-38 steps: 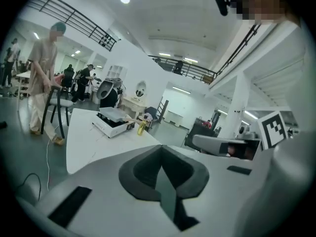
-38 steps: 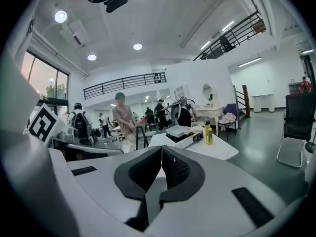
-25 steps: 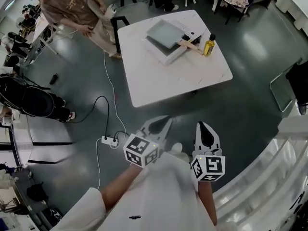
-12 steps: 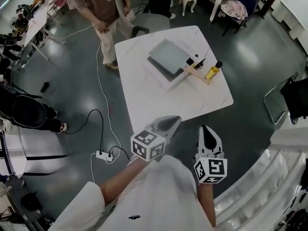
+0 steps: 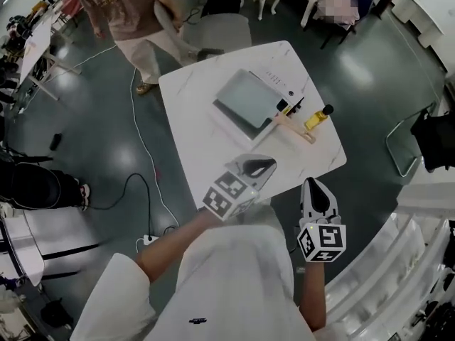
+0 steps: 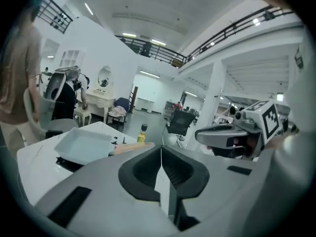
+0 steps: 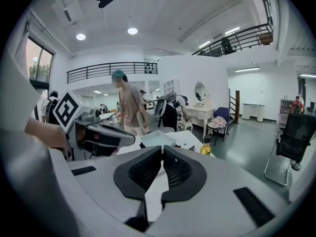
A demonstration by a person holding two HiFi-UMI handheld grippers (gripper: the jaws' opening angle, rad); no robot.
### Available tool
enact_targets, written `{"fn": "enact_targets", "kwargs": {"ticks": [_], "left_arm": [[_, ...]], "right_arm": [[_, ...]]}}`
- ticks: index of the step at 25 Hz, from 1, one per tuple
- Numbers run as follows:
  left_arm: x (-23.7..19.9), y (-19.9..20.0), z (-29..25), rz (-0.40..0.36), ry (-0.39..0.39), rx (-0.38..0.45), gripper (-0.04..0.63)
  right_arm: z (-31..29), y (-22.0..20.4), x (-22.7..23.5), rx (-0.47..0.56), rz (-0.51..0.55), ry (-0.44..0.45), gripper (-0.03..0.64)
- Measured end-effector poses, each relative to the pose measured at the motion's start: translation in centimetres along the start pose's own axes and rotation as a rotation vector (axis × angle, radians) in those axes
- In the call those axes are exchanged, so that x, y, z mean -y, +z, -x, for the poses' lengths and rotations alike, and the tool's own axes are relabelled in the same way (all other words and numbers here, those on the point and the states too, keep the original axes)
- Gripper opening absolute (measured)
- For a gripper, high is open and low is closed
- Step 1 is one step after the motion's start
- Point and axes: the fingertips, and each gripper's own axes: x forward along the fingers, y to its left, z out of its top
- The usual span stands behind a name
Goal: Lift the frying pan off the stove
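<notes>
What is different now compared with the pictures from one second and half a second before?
Both were carried toward the white table: the left hand-held gripper now overlaps its near edge in the head view, and the right hand-held gripper is just short of it. Nothing was taken hold of; both stay shut and empty. The frying pan, the stove and the yellow bottle lie as before.

The left tongs (image 6: 161, 148) are closed and empty at lower centre; at centre left, the square frying pan (image 6: 84, 144) sits on the stove (image 6: 66, 163) on the white surface (image 6: 34, 169).
</notes>
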Motion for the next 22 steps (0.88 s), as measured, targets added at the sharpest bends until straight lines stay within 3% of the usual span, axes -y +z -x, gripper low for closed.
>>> {"fn": "enact_targets", "kwargs": {"ticks": [4,8,9,11,14,22], "left_arm": [[-2.3,0.7,-3.4,-0.126,-0.022,-0.078,0.003],[-2.8,1.6,-6.3,-0.173,-0.074,-0.126,0.005],[-3.3,1.8,-6.9,-0.187,-0.082,-0.138,0.017],[-4.4,2.0,-8.1,-0.231,-0.096,-0.17,0.132],[-5.8,1.8,-10.1,-0.303,-0.129,-0.22,0.167],[-7.6,-0.4,-15.3,-0.491,-0.254,-0.384,0.222]], "right_arm": [[-2.6,0.1,2.1,-0.019,-0.013,0.006,0.0],[-4.7,-1.0,3.9,-0.069,-0.019,0.045,0.0],[-5.4,-1.2,4.1,-0.076,-0.014,0.058,0.002],[-6.6,-1.4,4.5,-0.093,0.002,0.078,0.003],[-8.3,-2.1,5.4,-0.128,0.003,0.099,0.079],[-12.1,-4.3,7.4,-0.169,0.062,0.112,0.13]]}}
